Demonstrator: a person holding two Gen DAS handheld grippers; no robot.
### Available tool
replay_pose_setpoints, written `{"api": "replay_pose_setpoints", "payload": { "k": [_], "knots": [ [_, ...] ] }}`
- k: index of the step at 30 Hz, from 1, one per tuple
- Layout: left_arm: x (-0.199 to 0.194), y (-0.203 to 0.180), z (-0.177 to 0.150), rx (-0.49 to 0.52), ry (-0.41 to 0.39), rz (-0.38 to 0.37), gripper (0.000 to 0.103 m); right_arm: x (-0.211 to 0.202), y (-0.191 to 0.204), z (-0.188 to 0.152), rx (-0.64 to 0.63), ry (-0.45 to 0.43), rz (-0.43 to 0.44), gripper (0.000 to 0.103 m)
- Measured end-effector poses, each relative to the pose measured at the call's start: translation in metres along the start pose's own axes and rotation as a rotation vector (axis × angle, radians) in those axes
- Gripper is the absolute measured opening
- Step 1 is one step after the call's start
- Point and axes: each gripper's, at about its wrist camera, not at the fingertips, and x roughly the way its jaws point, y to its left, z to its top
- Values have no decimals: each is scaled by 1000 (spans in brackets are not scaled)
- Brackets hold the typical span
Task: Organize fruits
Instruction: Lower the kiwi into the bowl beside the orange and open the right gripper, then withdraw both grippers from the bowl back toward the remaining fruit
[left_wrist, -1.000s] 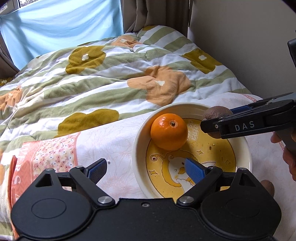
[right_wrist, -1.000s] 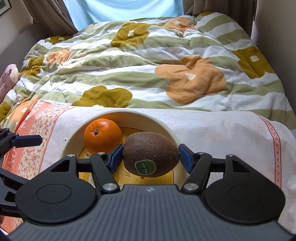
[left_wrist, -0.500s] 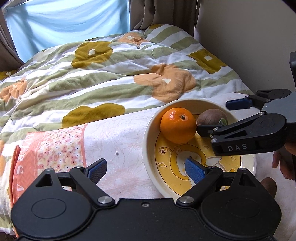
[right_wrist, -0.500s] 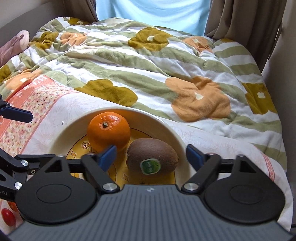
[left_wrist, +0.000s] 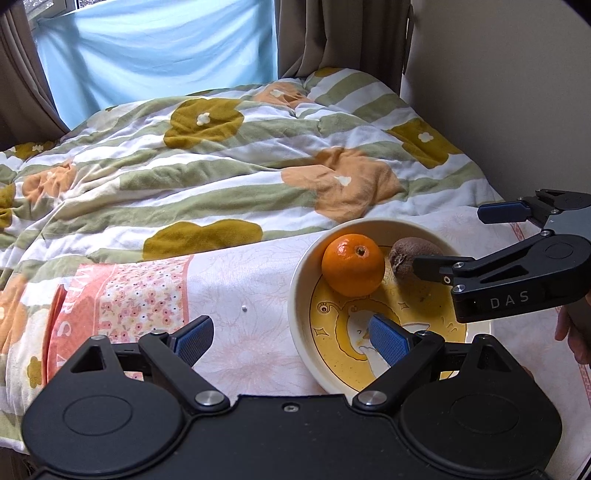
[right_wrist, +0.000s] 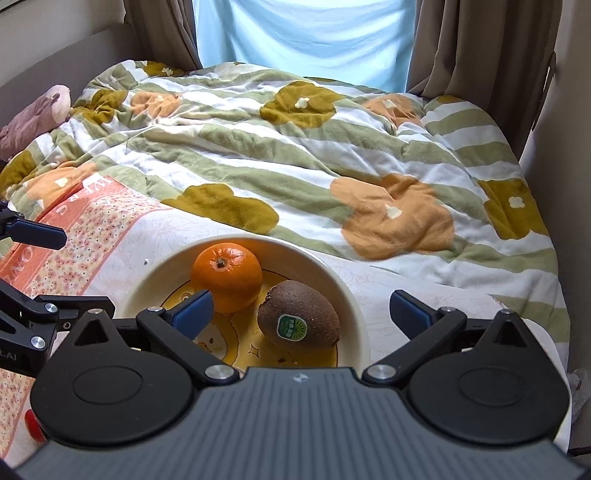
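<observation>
While both grippers hang above the bed, the task's fruit lies in a round cream bowl with a yellow cartoon-printed base; the bowl rests on a white cloth with a pink floral band, itself spread over a striped green-and-white quilt with ochre and orange flowers.

A round orange citrus fruit sits toward the far left of the bowl, stem scar up; a brown fuzzy kiwi with a green oval sticker lies just beside it on the right, the two touching or nearly so; contact cannot be confirmed.

The right gripper has its black arms and blue pads spread wide, having just opened; the kiwi lies in the bowl between and below the pads, clear of both; nothing is gripped. In the left wrist view this gripper enters from the right, one finger crossing in front of the kiwi.

The left gripper likewise stands wide and empty; one blue pad is over the cloth, the other over the bowl's near rim; the orange lies beyond it.

Part of a hand shows at the right edge; a pale blue curtain panel flanked by brown drapes hangs behind the bed.
</observation>
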Motion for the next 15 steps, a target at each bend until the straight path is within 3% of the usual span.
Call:
{"api": "replay_pose_setpoints", "payload": {
  "k": [9,15],
  "knots": [
    [-54,-17,-6,-32,-85,52,94,-66,-13,2,45,-59,25,103],
    [-95,-32,-20,-67,-141,86,94,-113,-21,-14,77,-65,42,103]
  ]
}}
